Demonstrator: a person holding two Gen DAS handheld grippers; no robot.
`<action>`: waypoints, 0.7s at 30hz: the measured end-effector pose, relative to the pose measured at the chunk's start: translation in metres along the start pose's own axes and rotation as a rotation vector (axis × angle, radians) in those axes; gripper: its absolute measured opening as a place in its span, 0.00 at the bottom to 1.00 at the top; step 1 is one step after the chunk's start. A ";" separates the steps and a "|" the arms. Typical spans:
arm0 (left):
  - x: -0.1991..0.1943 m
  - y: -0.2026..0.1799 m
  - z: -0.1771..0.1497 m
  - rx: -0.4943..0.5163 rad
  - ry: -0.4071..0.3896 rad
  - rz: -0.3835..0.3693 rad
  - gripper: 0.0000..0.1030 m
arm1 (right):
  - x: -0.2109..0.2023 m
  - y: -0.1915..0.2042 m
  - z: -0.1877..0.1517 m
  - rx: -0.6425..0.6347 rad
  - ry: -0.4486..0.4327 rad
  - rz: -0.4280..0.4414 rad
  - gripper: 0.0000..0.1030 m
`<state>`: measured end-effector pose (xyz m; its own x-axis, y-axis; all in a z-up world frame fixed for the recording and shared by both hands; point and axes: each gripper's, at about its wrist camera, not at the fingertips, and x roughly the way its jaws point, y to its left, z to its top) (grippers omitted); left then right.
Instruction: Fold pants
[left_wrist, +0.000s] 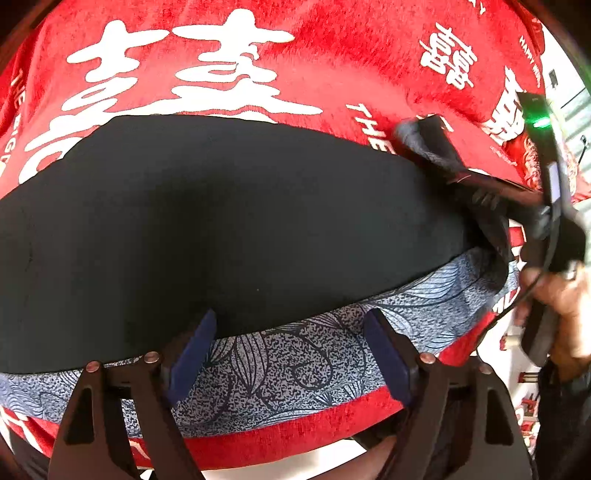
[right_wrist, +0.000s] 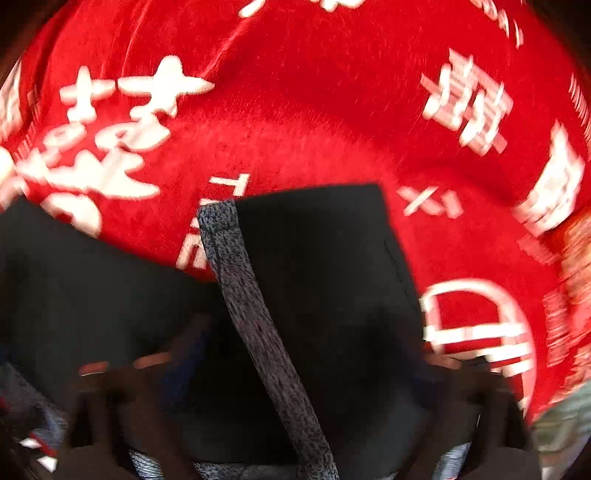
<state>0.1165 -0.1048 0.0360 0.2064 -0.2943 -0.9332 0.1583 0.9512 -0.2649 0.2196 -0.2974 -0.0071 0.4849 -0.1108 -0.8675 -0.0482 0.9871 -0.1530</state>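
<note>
Here, black pants (left_wrist: 229, 229) with patterned grey band are spread on red cloth (left_wrist: 332, 62); left gripper (left_wrist: 288, 354) held released above band; right gripper (right_wrist: 295, 369) seen clenched on pants corner.

A red plush cloth (left_wrist: 332, 48) printed with large white Chinese characters and small lines of English lettering covers the work surface and fills most of both views. At the right edge of the left wrist view, beyond the cloth's border, a bright white area (left_wrist: 570, 92) shows with some pale horizontal lines and a few small dark marks, too distorted to identify. The lighting is bright and even, and the right wrist view is motion-blurred.
</note>
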 end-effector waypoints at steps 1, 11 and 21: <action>0.000 0.000 -0.001 0.003 -0.004 0.002 0.82 | -0.003 -0.015 -0.003 0.071 0.007 0.037 0.24; -0.011 -0.010 -0.007 0.017 0.003 -0.089 0.82 | -0.115 -0.132 -0.103 0.507 -0.292 0.197 0.06; -0.002 -0.037 -0.009 0.092 0.033 -0.033 0.83 | -0.034 -0.167 -0.185 0.807 -0.187 0.449 0.07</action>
<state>0.1013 -0.1381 0.0457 0.1682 -0.3206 -0.9322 0.2529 0.9280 -0.2735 0.0493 -0.4799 -0.0400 0.7035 0.2507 -0.6650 0.3209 0.7229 0.6120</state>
